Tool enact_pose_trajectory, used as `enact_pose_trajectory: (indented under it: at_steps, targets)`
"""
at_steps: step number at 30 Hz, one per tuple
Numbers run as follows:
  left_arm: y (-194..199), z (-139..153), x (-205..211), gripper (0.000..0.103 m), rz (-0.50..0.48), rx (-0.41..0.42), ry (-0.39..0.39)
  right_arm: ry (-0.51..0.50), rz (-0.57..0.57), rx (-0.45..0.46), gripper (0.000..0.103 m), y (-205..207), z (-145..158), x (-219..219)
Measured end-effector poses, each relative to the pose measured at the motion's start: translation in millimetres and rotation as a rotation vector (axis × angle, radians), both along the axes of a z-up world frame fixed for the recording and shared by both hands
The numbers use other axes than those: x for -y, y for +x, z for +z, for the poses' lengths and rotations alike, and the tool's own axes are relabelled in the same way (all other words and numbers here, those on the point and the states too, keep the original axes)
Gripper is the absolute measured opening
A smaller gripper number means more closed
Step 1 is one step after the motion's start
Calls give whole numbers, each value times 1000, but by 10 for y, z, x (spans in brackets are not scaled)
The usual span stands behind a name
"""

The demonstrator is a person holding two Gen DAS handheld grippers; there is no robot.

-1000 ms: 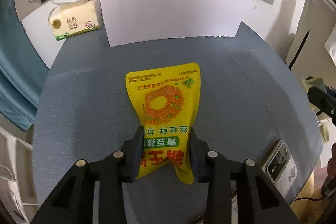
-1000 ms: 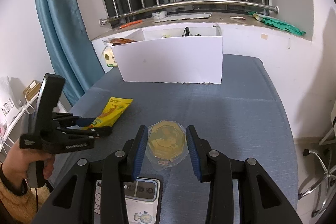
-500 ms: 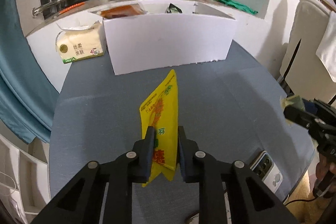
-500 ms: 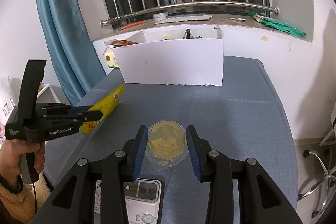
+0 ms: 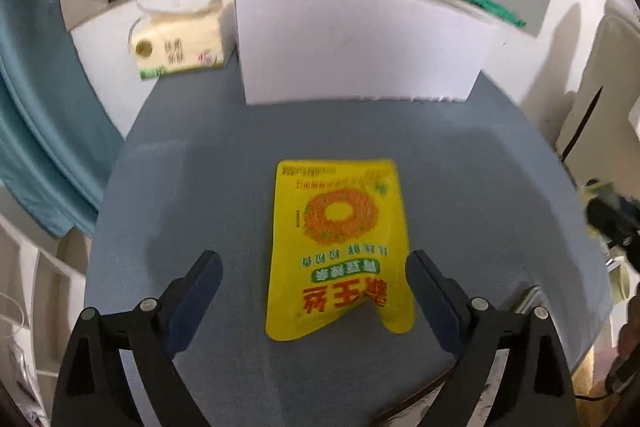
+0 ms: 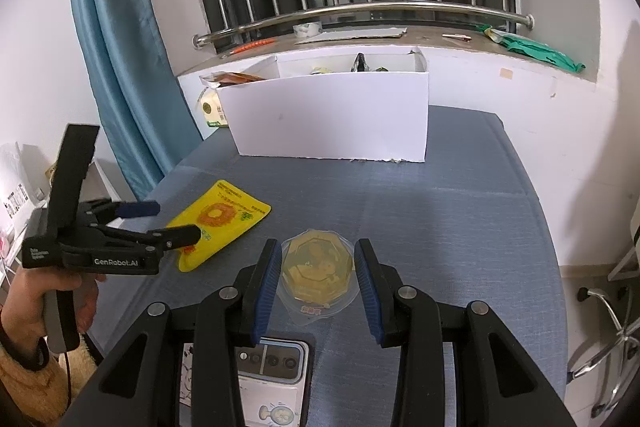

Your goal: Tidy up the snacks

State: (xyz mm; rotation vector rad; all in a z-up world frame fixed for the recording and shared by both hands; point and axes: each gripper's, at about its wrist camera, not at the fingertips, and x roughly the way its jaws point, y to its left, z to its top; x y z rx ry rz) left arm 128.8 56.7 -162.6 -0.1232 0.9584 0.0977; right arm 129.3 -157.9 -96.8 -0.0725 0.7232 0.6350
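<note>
Left tongs point(image 5: 312, 283): opening, nothing gripped; yellow pouch point(image 5: 340, 247) flat on tabletop point(image 5: 180, 187) between them, long axis toward box point(image 5: 360, 47).
Right tongs point(image 6: 316, 279): part-open, flanking cup point(image 6: 318, 267); contact unclear.

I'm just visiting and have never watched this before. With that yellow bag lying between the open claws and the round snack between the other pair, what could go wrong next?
1. The yellow snack bag lies flat on the blue table with the left gripper opening around it; another pinch may only crumple it or let it slip.
2. The right gripper brackets the round snack cup; squeezing could crush its thin film lid.
3. The phone sits just under that gripper and could get knocked.
</note>
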Motion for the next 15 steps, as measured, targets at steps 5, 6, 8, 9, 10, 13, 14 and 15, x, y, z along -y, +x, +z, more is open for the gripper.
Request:
enact_pose_trajectory:
  at_steps: [5, 6, 8, 9, 10, 13, 14, 15]
  targets:
    - [60, -171, 48, 99, -9, -48, -14, -4, 5, -4, 41, 1, -18, -4]
    - [79, -193, 73, 101, -12, -47, 4, -3, 5, -6, 41, 2, -22, -1]
    - [106, -223, 113, 101, 2, -64, 31, -1, 3, -11, 41, 9, -30, 6]
    - [103, -229, 149, 101, 4, -64, 42, -1, 3, -11, 41, 8, -31, 11]
    - [95, -230, 192, 101, -13, -58, 47, 0, 3, -10, 41, 6, -31, 12]
    - [34, -184, 253, 72, -43, -18, 57, 5, 7, -10, 41, 2, -29, 0]
    - [20, -143, 240, 49, -37, -5, 64, 5, 8, -11, 41, 3, -30, 0]
    - [20, -107, 232, 43, -43, -8, 72, 4, 10, -11, 41, -1, -32, -3]
